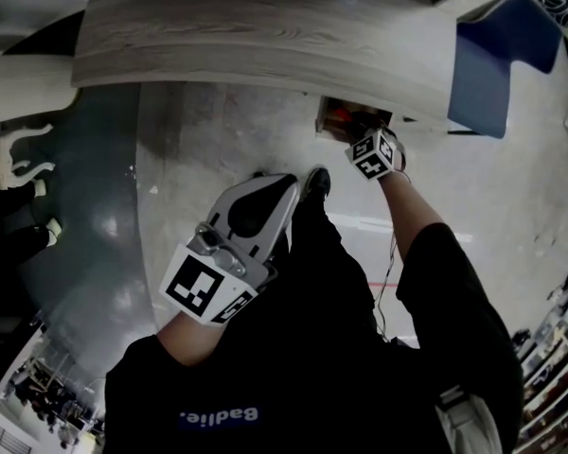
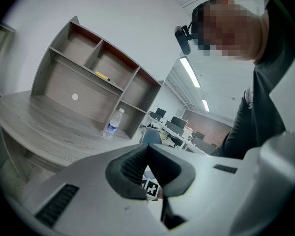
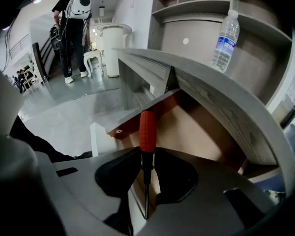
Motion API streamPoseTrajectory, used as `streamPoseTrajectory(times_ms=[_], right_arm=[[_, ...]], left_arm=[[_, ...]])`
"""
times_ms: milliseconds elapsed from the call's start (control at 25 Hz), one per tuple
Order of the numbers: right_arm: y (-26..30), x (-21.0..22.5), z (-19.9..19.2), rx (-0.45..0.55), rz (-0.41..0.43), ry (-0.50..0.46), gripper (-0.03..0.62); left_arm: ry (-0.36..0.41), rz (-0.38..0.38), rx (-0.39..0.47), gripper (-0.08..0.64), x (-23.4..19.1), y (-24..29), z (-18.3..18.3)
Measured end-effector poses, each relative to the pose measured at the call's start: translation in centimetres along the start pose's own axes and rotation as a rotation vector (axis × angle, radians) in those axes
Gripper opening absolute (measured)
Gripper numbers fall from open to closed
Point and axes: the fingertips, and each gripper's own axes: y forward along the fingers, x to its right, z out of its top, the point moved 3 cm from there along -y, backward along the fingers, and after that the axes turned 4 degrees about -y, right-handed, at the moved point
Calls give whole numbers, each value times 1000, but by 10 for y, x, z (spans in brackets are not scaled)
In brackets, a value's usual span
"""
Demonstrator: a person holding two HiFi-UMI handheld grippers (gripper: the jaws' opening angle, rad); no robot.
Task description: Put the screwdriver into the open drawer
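Observation:
A screwdriver (image 3: 147, 132) with a red handle and a thin dark shaft stands between the jaws of my right gripper (image 3: 146, 154), handle pointing away from the camera. The jaws are shut on its shaft. Just beyond the handle is the open drawer (image 3: 201, 127) under the desk, with its brown inside showing. In the head view the right gripper's marker cube (image 1: 374, 154) hangs at the drawer (image 1: 333, 113), and its jaws are hidden there. My left gripper (image 1: 290, 182) is held near the person's body, shut, with nothing between its pads (image 2: 130, 167).
A curved grey wooden desk (image 1: 265, 36) carries a water bottle (image 3: 225, 36) and a shelf unit (image 2: 88, 77). A blue chair (image 1: 497, 55) stands right of the drawer. White furniture (image 1: 19, 154) is at the left. A person (image 3: 73, 28) stands far off.

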Motion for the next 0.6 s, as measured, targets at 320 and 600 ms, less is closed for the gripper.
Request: streamPoseTrajectory(times_ms=[320,600], right_arm=[[16,-1,-6,-61,31,-37,104],[27,-2,-9,-109,46,-89,104]], left_arm=[[1,18,-7,3,-5,-4,-4],[-8,21,-13,3,-5,-5,-10]])
